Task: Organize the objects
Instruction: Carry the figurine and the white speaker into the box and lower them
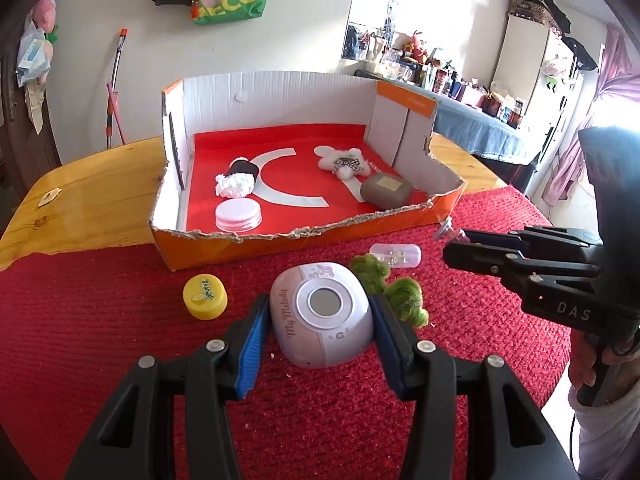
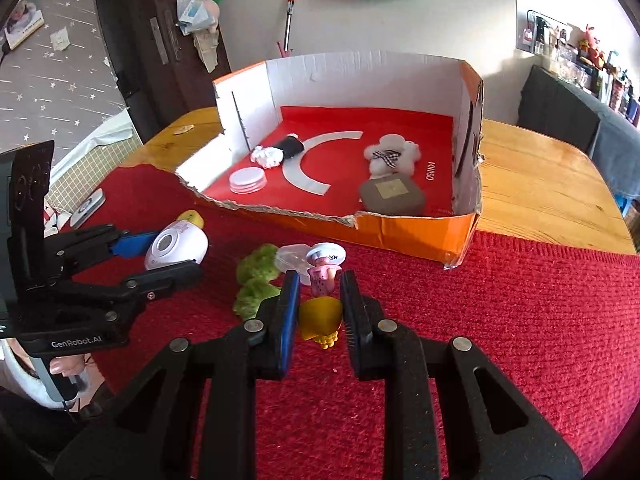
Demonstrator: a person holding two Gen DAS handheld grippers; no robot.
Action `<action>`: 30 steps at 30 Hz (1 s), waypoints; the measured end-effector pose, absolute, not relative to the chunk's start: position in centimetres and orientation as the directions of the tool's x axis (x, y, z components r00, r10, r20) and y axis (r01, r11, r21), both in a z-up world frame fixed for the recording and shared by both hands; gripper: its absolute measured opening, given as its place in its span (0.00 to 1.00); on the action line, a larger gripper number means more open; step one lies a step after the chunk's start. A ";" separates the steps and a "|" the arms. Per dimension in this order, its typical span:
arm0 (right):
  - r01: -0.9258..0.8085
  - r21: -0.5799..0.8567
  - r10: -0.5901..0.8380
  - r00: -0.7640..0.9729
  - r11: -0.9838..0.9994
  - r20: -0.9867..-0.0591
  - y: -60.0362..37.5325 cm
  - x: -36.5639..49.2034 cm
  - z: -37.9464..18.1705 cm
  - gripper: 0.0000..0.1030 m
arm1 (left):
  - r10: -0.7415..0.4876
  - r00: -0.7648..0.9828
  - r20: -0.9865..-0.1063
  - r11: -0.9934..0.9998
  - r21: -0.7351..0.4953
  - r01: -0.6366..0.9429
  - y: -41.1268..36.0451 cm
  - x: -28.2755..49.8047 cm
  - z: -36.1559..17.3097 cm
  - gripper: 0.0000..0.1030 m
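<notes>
Nearest in the left wrist view: left gripper (image 1: 318,316) clamped on the lilac case (image 1: 320,320), fingers (image 1: 250,344) pressing both flanks, probably for carrying to the box (image 1: 240,248). In the right wrist view: right gripper (image 2: 320,304) closed on the yellow base of the pink figurine (image 2: 324,268), held off the red mat (image 2: 500,320), short of the box. Beyond, short of the box: green fluff (image 1: 400,296), clear capsule (image 1: 396,254), yellow cap (image 1: 205,294). Inside the box already: round white lid (image 1: 238,214), brown case (image 1: 386,190). Figurine plain only from the right wrist; yellow cap plain only from the left.
</notes>
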State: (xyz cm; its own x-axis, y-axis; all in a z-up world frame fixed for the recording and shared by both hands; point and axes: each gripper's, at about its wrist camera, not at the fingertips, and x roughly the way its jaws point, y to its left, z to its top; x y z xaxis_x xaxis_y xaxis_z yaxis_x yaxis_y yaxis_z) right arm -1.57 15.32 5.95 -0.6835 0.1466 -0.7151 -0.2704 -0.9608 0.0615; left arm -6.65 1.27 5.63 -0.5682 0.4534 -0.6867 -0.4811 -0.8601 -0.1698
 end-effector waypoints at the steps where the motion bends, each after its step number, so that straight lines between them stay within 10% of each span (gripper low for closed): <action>1: -0.270 0.062 0.146 -0.684 -0.961 -0.715 15.2 -1.6 5.9 0.19 | 0.454 -0.568 -0.686 -0.860 -0.171 -0.480 1.2 -6.6 5.7 0.50; 30: -0.253 0.104 0.102 -0.686 -0.962 -0.720 14.6 -1.9 5.9 0.19 | 0.469 -0.578 -0.668 -0.859 -0.193 -0.474 0.3 -6.7 6.7 0.50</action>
